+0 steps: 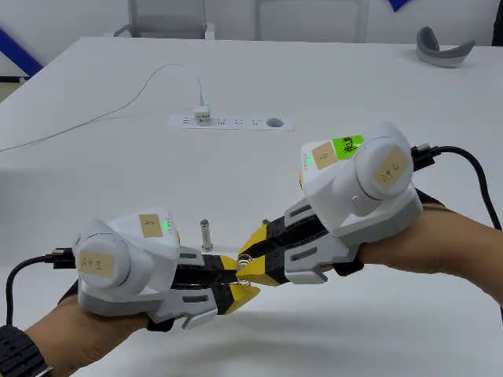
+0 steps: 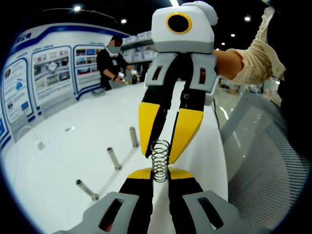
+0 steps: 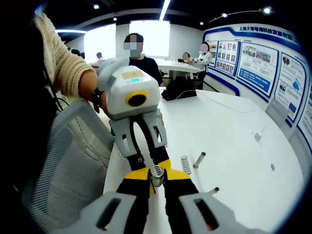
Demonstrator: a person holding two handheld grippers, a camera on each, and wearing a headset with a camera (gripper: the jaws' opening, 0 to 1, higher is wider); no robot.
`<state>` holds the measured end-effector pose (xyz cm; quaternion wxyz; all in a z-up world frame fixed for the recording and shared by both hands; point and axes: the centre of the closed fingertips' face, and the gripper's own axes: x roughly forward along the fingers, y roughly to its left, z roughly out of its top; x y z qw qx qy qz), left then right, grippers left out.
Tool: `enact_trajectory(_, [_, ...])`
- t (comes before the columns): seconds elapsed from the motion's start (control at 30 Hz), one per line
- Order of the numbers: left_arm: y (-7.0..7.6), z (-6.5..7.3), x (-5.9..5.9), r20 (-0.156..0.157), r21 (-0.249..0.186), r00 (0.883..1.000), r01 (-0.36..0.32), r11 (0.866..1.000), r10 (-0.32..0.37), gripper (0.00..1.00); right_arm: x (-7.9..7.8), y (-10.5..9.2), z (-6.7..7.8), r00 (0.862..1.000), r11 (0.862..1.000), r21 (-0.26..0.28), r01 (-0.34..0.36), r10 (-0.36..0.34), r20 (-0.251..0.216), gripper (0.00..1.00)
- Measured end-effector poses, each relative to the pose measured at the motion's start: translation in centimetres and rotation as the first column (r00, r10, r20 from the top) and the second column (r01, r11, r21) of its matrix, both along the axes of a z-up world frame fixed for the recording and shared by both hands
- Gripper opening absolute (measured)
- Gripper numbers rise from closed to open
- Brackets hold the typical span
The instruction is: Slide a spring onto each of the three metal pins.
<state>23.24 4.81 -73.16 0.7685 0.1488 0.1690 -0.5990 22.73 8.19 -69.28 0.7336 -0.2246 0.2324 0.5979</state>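
1. Small coiled steel-wire spring (image 2: 160, 160) sits between the yellow tips of the two tongs, which meet nose to nose above the white surface (image 2: 73, 146).
2. Left tongs (image 2: 157, 176) are clenched on one end of it. Right tongs (image 3: 156, 178) pinch the other end.
3. Three short grey metal pins (image 2: 114, 159) stand on the surface near by, in a row.
4. A second loose spring (image 3: 185, 165) lies just beside one pin.

White table (image 1: 354, 86): power strip (image 1: 230, 122), pins (image 2: 114, 158), spring (image 3: 185, 165).
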Motion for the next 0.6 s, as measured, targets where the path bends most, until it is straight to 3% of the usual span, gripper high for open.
enact_trajectory(0.33, [0.2,0.4,0.4,0.022,-0.008,1.0,-0.01,1.0,0.01,0.11,0.3,0.2,0.4,1.0,0.999,0.026,0.022,-0.022,-0.001,0.12])
enact_trajectory(0.6, [0.9,1.1,1.1,0.011,-0.037,0.999,-0.045,0.998,0.046,0.19,0.6,0.1,0.7,1.0,0.999,0.04,0.031,-0.031,-0.001,0.12])
